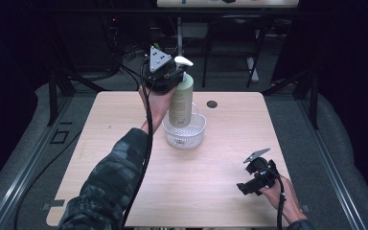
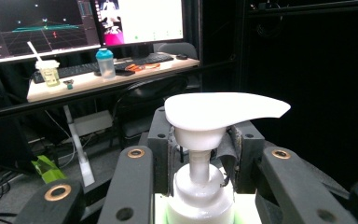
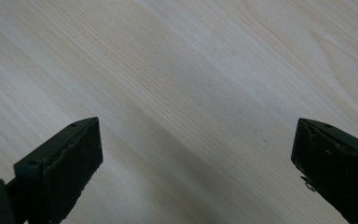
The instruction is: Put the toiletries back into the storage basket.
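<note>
Two grippers are at work over the wooden table (image 1: 124,158). The left gripper (image 1: 172,76) is clamped on the neck of a pale green pump bottle (image 1: 181,100), just under its white pump head (image 2: 223,111), and holds the bottle upright with its base inside the white mesh basket (image 1: 194,136) near the table's far middle; whether the base touches the basket floor cannot be told. In the left gripper view the black jaws press against the bottle's collar on both sides, with a desk, monitors and a blue-lidded cup in the background. The right gripper (image 1: 247,187) rests low near the table's near right corner, well apart from the basket, its jaws spread wide over bare wood.
</note>
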Demonstrator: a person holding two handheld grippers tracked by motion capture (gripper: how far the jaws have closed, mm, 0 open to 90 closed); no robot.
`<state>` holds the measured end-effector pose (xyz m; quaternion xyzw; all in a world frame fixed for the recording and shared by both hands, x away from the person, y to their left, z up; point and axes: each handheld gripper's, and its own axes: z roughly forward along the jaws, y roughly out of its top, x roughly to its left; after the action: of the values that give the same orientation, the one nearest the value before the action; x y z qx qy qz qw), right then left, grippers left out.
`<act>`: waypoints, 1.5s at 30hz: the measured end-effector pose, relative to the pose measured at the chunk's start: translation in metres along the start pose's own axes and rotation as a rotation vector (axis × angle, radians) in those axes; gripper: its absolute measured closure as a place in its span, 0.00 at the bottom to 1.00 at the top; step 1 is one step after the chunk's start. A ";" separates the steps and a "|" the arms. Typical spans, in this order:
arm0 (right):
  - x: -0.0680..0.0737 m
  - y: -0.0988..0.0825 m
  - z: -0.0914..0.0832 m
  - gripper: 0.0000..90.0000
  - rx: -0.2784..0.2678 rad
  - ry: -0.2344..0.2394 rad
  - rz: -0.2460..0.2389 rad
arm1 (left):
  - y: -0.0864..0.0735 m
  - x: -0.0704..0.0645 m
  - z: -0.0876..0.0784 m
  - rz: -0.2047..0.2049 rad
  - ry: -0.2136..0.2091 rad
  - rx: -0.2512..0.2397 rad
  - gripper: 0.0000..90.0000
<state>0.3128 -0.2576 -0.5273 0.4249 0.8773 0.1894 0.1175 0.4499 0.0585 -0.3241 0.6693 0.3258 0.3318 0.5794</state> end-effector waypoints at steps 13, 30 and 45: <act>0.001 0.000 -0.001 0.02 0.000 -0.001 0.002 | -0.008 -0.001 0.004 -0.003 0.004 0.009 0.75; 0.001 0.000 -0.002 0.02 0.000 -0.001 0.003 | -0.023 -0.002 0.011 -0.013 0.003 0.041 0.75; 0.000 0.000 -0.002 0.02 -0.003 0.001 0.004 | -0.038 -0.009 0.015 -0.031 0.002 0.046 0.75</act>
<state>0.3120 -0.2577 -0.5260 0.4266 0.8762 0.1912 0.1173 0.4551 0.0467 -0.3635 0.6770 0.3444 0.3159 0.5685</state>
